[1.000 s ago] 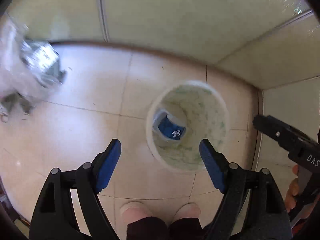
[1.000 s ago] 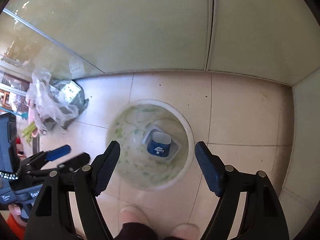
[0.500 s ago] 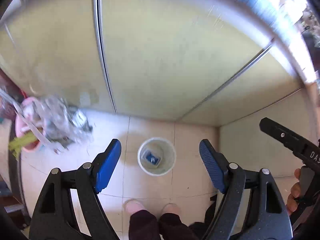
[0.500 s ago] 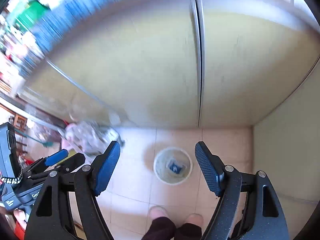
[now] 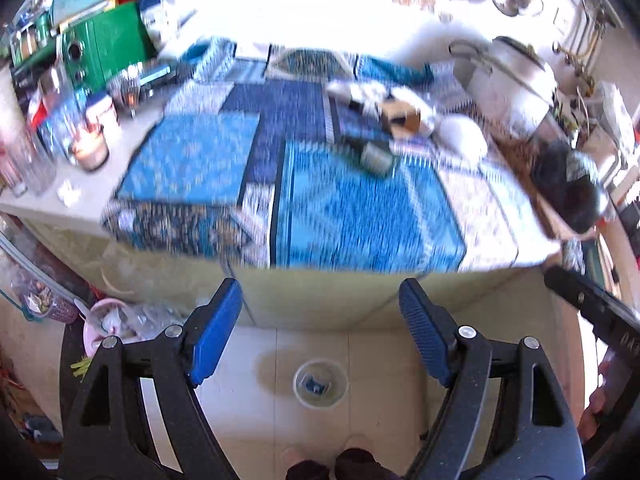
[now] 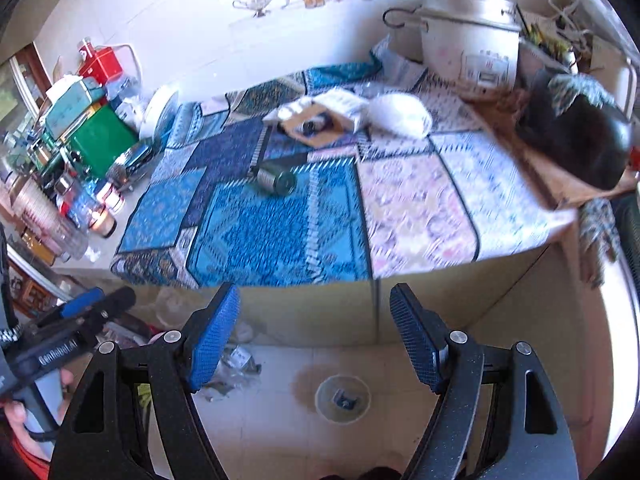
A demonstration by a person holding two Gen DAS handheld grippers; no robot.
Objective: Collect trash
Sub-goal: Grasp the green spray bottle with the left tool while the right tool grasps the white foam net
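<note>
A white bin point(image 5: 319, 388) stands on the floor below the counter with a blue cup point(image 5: 313, 386) inside; it also shows in the right wrist view point(image 6: 342, 398). On the patterned cloth point(image 6: 280, 216) lie a tipped green can point(image 6: 274, 181), a torn brown box with white wrappers point(image 6: 320, 120) and a white crumpled bag point(image 6: 398, 114). The can point(image 5: 372, 156) and the box point(image 5: 400, 114) show blurred in the left wrist view. My left gripper point(image 5: 320, 338) and right gripper point(image 6: 314, 336) are open and empty, high above the floor, in front of the counter edge.
A rice cooker point(image 6: 468, 40) and a dark bag point(image 6: 576, 136) stand at the counter's right. A green box point(image 6: 100, 140), jars and glasses point(image 5: 84, 144) crowd the left. A pink basket with plastic point(image 5: 108, 324) sits on the floor at left.
Both grippers have risen from just over the bin to counter height. The bin has shrunk far below and the counter top has come into view. Both stay open.
</note>
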